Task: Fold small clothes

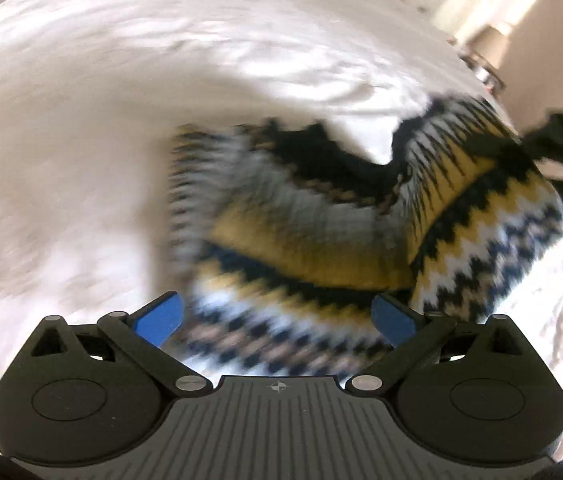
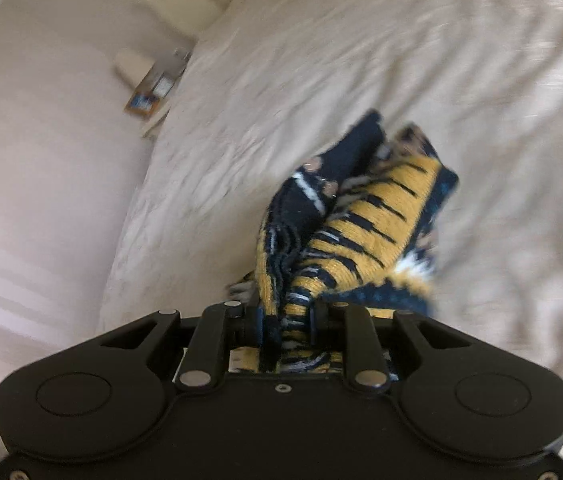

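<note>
Left hand-held gripper (image 1: pixel 277 316) stood with its blue pads (image 1: pixel 161 316) wide apart above a patterned knit sweater (image 1: pixel 321 220), which lay bunched on a white bed sheet (image 1: pixel 101 120); view blurred.

Bunched patterned knit sweater (image 2: pixel 365 232) above bed

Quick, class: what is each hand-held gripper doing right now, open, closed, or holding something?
Left hand-held gripper: open, holding nothing; sweater lies beyond it.
Right hand-held gripper: closed on the sweater.
</note>
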Demonstrator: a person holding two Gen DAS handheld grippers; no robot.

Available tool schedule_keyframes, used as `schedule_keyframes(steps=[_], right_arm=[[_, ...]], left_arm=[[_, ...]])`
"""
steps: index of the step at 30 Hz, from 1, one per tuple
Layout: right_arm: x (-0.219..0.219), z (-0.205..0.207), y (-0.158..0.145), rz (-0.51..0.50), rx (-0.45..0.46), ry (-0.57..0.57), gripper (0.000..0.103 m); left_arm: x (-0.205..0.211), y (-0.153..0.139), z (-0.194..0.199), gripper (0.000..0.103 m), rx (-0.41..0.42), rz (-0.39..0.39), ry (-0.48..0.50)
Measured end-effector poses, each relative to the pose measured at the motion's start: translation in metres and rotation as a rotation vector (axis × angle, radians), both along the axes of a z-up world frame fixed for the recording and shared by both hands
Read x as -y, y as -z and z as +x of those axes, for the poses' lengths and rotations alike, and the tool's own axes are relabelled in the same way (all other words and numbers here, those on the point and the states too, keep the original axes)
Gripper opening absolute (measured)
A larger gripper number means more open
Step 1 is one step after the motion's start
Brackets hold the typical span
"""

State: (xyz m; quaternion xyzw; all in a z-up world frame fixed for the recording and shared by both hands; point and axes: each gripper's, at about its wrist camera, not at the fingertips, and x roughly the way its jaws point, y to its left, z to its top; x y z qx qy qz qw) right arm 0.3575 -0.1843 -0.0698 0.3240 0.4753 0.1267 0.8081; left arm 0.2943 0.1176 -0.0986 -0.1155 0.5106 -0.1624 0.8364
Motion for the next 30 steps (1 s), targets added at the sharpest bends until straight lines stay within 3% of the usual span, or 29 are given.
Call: schedule_keyframes(steps=[6, 9, 14, 18, 22, 26, 30], right_arm=[[-0.098, 0.03, 0.047, -0.084, -0.079, -0.123, 0.03], [-0.124, 0.034, 0.065, -0.146, -0.103, -0.132, 0.03], [-0.148, 0.03, 0.059, -0.242, -0.077, -0.161, 0.032], [-0.173, 0.028, 0.056, -0.279, -0.047, -0.234, 0.056], [-0.159, 0.019, 0.04, -0.165, 0.022, -0.235, 0.056], [-0.111, 0.004, 0.023, -0.088, 0.065, -0.101, 0.057], [-0.066, -0.004, 0.024, -0.17, 0.039, 0.017, 0.057]], left_arm=[[-0.062, 0.013, -0.018, 0.102, -0.069, 0.013, -0.064], [-0.085, 0.017, -0.029, 0.102, -0.09, 0.014, -0.083], [-0.101, 0.022, -0.041, 0.102, -0.118, 0.003, -0.097], [-0.096, 0.025, -0.038, 0.102, -0.132, -0.011, -0.088], [-0.087, 0.012, -0.03, 0.102, -0.098, -0.036, -0.063], [-0.073, -0.011, -0.012, 0.102, -0.034, -0.067, -0.006], [-0.054, -0.036, 0.019, 0.102, 0.055, -0.088, 0.046]])
